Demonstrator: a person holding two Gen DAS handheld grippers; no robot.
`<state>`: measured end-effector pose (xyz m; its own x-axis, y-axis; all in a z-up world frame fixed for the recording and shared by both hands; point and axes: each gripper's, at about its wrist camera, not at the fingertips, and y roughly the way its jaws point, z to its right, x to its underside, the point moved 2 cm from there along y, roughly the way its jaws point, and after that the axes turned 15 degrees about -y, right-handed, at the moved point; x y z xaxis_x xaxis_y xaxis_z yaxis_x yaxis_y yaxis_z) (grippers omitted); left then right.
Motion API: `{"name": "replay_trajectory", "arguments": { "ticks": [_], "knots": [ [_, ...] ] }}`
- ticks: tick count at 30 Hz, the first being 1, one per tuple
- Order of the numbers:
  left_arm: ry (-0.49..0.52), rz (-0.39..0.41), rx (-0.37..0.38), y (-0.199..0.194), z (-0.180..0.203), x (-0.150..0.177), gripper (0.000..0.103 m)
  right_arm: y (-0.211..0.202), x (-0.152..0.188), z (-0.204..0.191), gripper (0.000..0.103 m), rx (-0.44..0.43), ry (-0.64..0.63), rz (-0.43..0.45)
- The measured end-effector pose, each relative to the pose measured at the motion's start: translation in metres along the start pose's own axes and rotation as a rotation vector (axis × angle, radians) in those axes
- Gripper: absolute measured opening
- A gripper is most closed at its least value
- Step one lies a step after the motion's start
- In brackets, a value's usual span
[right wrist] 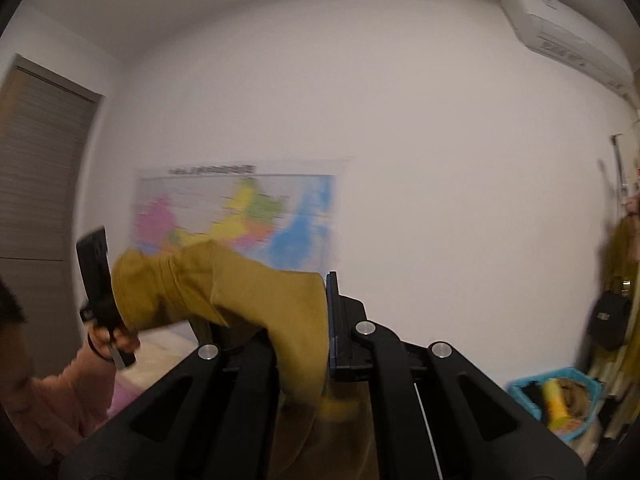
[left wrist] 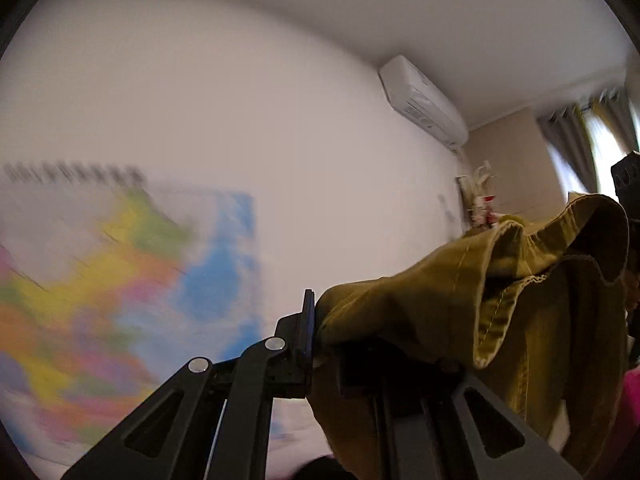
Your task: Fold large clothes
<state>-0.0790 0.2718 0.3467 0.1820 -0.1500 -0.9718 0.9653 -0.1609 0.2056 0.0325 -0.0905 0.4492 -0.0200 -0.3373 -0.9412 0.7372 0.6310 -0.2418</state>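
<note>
Both grippers are clenching the mustard garment [left wrist: 420,308], the left gripper [left wrist: 320,344] biting an edge at five o'clock, the right gripper [right wrist: 316,320] pinching another at six. Likely they are holding it aloft before the map [right wrist: 240,212] to spread it for folding.

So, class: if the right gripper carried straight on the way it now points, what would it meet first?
The right gripper, its jaws shut on the mustard-yellow garment, points at the white wall, just right of the map poster. Nothing else shows in that line, so probably the wall, though its depth is unclear.
</note>
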Motion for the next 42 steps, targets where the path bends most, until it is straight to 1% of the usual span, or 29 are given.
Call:
{"name": "replay_trajectory", "arguments": {
  "ticks": [1,2,3,5,6,8,10,11,12,13,14,15,17,18,19,20,22,23,24,25,27,29,31,33,35,38,40,41,42],
  "knots": [
    [0.025,0.006,-0.041,-0.024,0.014,0.001,0.007,-0.003,0.001,-0.012,0.002,-0.034,-0.002,0.011],
    [0.05,0.009,-0.097,-0.046,0.011,-0.011,0.007,-0.006,0.002,-0.02,0.002,-0.056,-0.001,0.023],
    [0.062,0.012,-0.125,-0.062,0.031,-0.003,0.007,-0.008,0.002,-0.031,0.002,-0.099,0.011,0.043],
    [0.123,0.016,-0.241,-0.093,0.033,-0.01,0.007,-0.01,0.002,-0.047,0.002,-0.178,0.027,0.079],
    [0.142,0.015,-0.278,-0.09,0.044,-0.009,0.008,-0.006,0.003,-0.057,0.002,-0.219,0.032,0.093],
    [0.179,0.01,-0.363,-0.096,0.035,-0.016,0.008,0.007,0.008,-0.07,0.002,-0.289,0.047,0.1],
    [0.23,-0.02,-0.464,-0.099,0.034,-0.009,0.008,0.038,0.022,-0.078,0.002,-0.354,0.087,0.065],
    [0.244,-0.048,-0.5,-0.096,0.027,-0.006,0.008,0.063,0.033,-0.081,0.002,-0.384,0.125,0.029],
    [0.244,-0.102,-0.552,-0.077,0.007,0.007,0.009,0.075,0.04,-0.082,0.002,-0.4,0.146,0.007],
    [0.238,-0.137,-0.573,-0.086,0.009,0.016,0.009,0.1,0.054,-0.084,0.002,-0.419,0.182,-0.034],
    [0.233,-0.183,-0.599,-0.077,0.001,0.027,0.009,0.125,0.068,-0.086,0.002,-0.435,0.226,-0.076],
    [0.223,-0.243,-0.638,-0.056,-0.022,0.046,0.009,0.143,0.078,-0.086,0.002,-0.444,0.242,-0.109],
    [0.144,-0.383,-0.678,-0.014,-0.073,0.09,0.009,0.187,0.111,-0.091,0.002,-0.454,0.297,-0.208],
    [0.12,-0.432,-0.7,-0.004,-0.09,0.109,0.009,0.214,0.133,-0.095,0.002,-0.472,0.331,-0.27],
    [0.089,-0.489,-0.725,0.011,-0.114,0.136,0.008,0.238,0.154,-0.103,0.002,-0.452,0.308,-0.337],
    [0.069,-0.535,-0.736,0.023,-0.133,0.16,0.008,0.26,0.179,-0.106,0.002,-0.437,0.304,-0.402],
    [0.025,-0.653,-0.776,0.046,-0.173,0.216,0.007,0.297,0.224,-0.118,0.002,-0.447,0.325,-0.508],
    [-0.003,-0.694,-0.772,0.051,-0.186,0.238,0.007,0.316,0.247,-0.12,0.002,-0.436,0.344,-0.56],
    [-0.047,-0.77,-0.774,0.067,-0.208,0.27,0.006,0.335,0.274,-0.125,0.002,-0.45,0.379,-0.616],
    [-0.063,-0.817,-0.769,0.071,-0.218,0.292,0.006,0.349,0.294,-0.128,0.002,-0.444,0.387,-0.659],
    [-0.098,-0.867,-0.762,0.086,-0.236,0.318,0.006,0.369,0.326,-0.13,0.002,-0.429,0.412,-0.722],
    [-0.133,-0.9,-0.75,0.099,-0.25,0.333,0.006,0.388,0.351,-0.129,0.002,-0.407,0.426,-0.777],
    [-0.18,-0.915,-0.738,0.117,-0.266,0.334,0.006,0.397,0.366,-0.121,0.002,-0.4,0.47,-0.787],
    [-0.189,-0.923,-0.714,0.129,-0.271,0.334,0.006,0.41,0.379,-0.106,0.002,-0.393,0.556,-0.801],
    [-0.201,-0.933,-0.705,0.144,-0.277,0.333,0.009,0.423,0.395,-0.095,0.002,-0.372,0.603,-0.83],
    [-0.219,-0.971,-0.697,0.17,-0.293,0.346,0.015,0.442,0.437,-0.088,0.002,-0.303,0.677,-0.912],
    [-0.198,-1.019,-0.711,0.184,-0.304,0.367,0.023,0.45,0.462,-0.094,0.002,-0.293,0.708,-0.978],
    [-0.186,-1.037,-0.731,0.187,-0.308,0.373,0.026,0.454,0.471,-0.103,0.004,-0.296,0.677,-1.016],
    [-0.169,-1.057,-0.748,0.188,-0.312,0.382,0.029,0.455,0.474,-0.108,0.014,-0.269,0.637,-1.039]
  ]
}}
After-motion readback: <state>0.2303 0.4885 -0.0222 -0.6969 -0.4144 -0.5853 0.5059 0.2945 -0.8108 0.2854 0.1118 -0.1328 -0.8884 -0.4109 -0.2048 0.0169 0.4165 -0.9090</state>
